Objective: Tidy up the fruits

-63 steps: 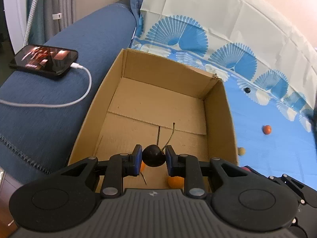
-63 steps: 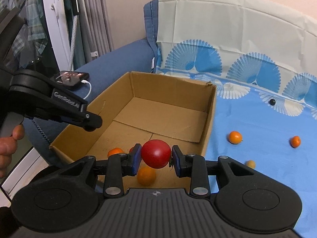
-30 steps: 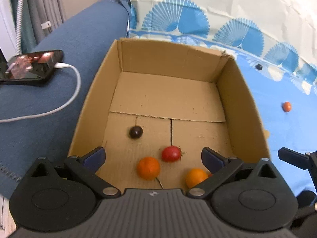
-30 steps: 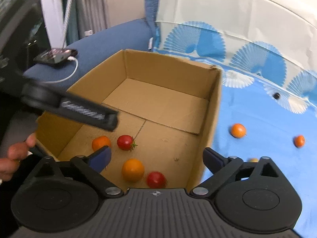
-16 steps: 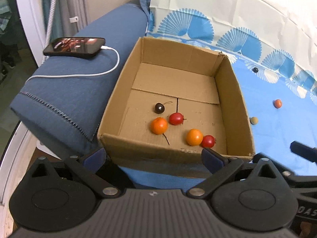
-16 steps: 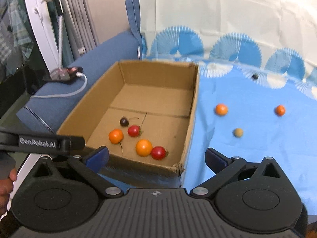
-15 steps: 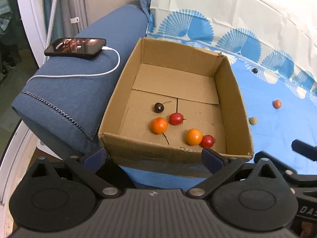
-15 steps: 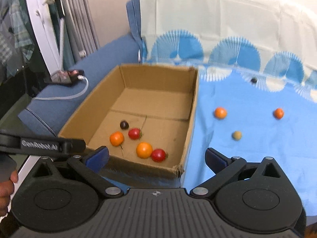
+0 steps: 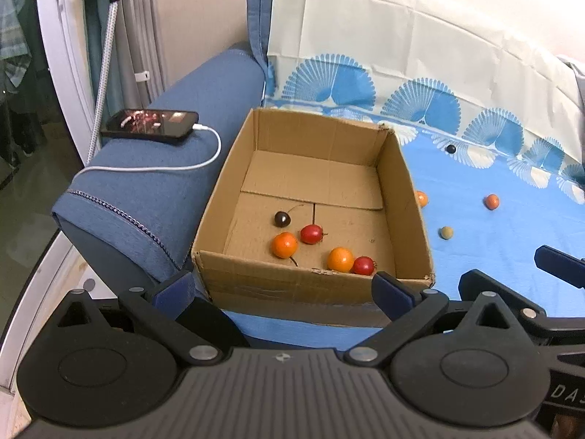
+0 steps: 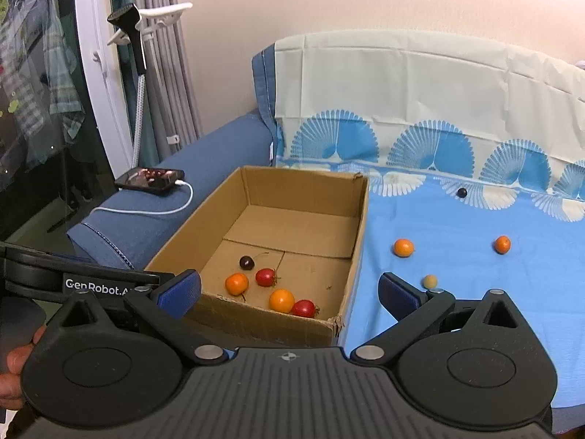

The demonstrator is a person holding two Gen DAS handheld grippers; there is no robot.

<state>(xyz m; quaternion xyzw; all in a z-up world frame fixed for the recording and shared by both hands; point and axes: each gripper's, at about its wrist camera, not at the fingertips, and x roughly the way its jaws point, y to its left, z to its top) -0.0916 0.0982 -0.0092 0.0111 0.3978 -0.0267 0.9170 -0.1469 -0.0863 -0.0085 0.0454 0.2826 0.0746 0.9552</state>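
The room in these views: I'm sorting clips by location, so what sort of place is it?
Probably a home living room: a blue sofa draped with a fan-print cloth, a charging phone on its armrest, and curtains by a window.

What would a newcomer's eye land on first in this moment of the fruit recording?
The open cardboard box on the blue sofa cover, with five small fruits clustered at its near end, among them a dark cherry. Next, the four loose fruits on the cloth right of the box, such as an orange one. Both tools, left and right, are open and empty.
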